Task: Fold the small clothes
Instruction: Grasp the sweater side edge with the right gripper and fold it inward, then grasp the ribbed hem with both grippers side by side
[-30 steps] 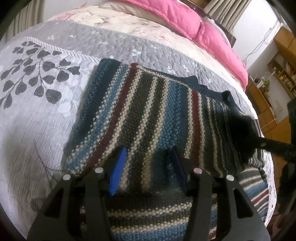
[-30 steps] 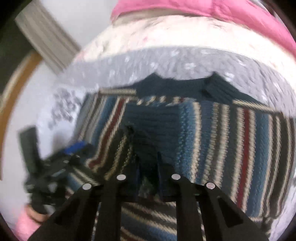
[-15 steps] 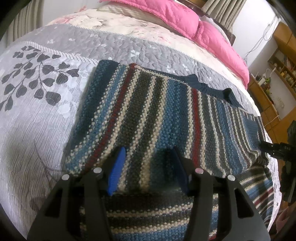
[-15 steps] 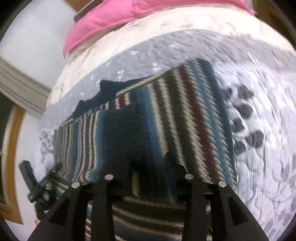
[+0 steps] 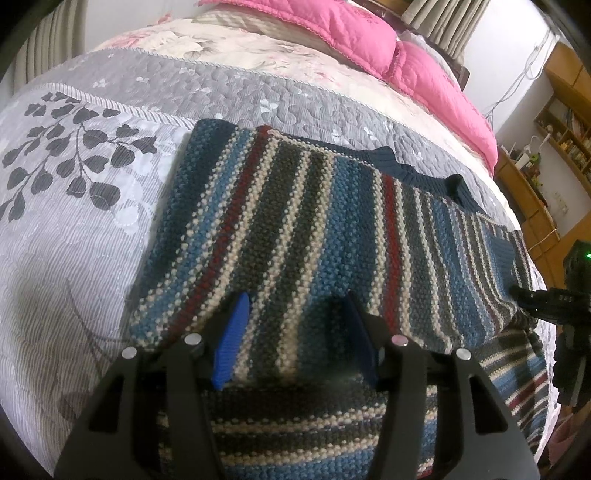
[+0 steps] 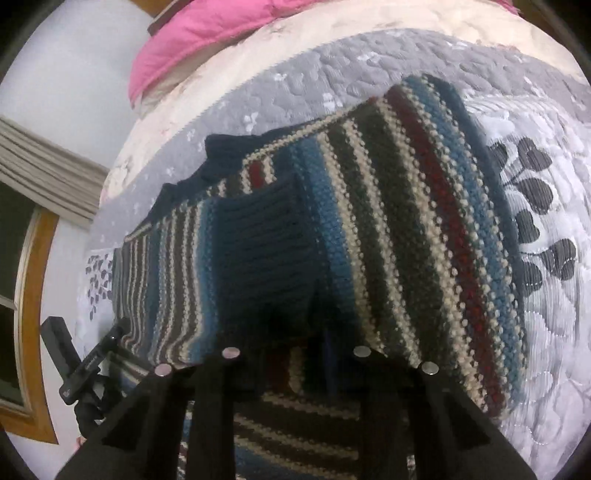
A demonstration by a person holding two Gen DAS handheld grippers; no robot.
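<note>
While folded, striped sweater (image 5: 314,229), no readable label

A big bed (image 5: 92,221) has a grey quilt. Pink pillows (image 5: 369,33) sit at 12 o'clock. Wooden shelves (image 5: 561,122) stand at 2 o'clock.

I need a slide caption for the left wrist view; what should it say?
Open left gripper hovers over a striped knit sweater lying on a grey quilted bedspread.
</note>
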